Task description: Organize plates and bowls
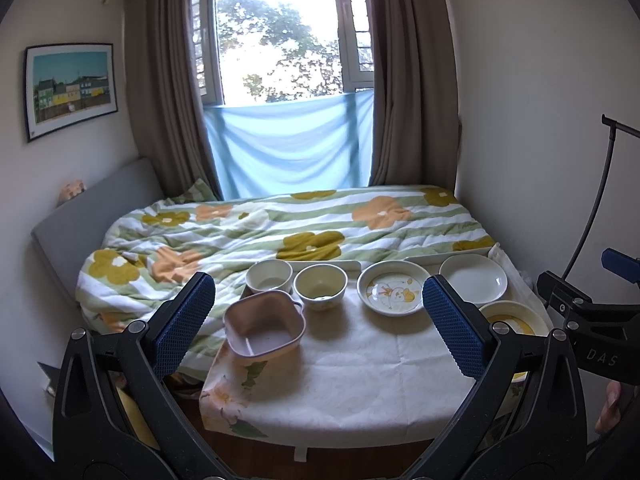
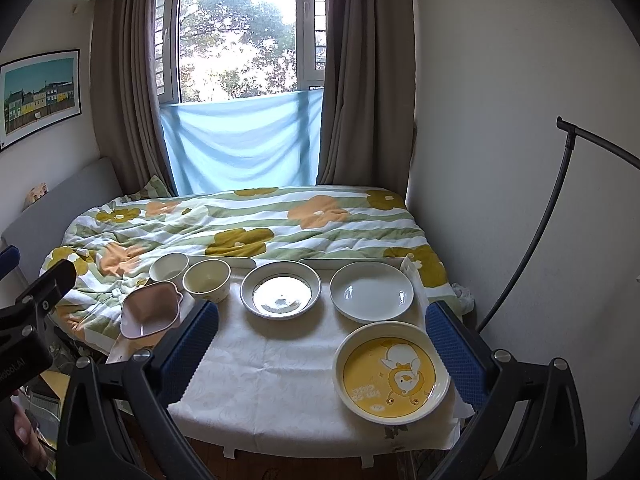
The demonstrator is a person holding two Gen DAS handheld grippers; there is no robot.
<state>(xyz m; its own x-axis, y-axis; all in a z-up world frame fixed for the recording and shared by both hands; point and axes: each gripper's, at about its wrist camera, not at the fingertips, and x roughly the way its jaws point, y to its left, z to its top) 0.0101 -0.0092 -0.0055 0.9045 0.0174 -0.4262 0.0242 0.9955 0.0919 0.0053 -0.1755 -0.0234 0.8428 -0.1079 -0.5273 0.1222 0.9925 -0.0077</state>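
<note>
Both grippers hang above the near edge of the table, jaws spread wide and holding nothing: the left gripper faces the bowls, the right gripper faces the plates.

Along the far edge, against the bed, stand a white bowl and a cream bowl, just beside each other. Right of them lie a patterned plate and a plain white plate, near one another but apart. A pink square bowl sits at the left edge, tilted, close in front of the white bowl (whether they touch I cannot tell). The yellow plate lies at the near right, close to the right edge and just in front of the white plate.

The middle and near-left of the white cloth are bare, the widest open room. On the right, a wall and a black curved stand close in beside the table.
</note>
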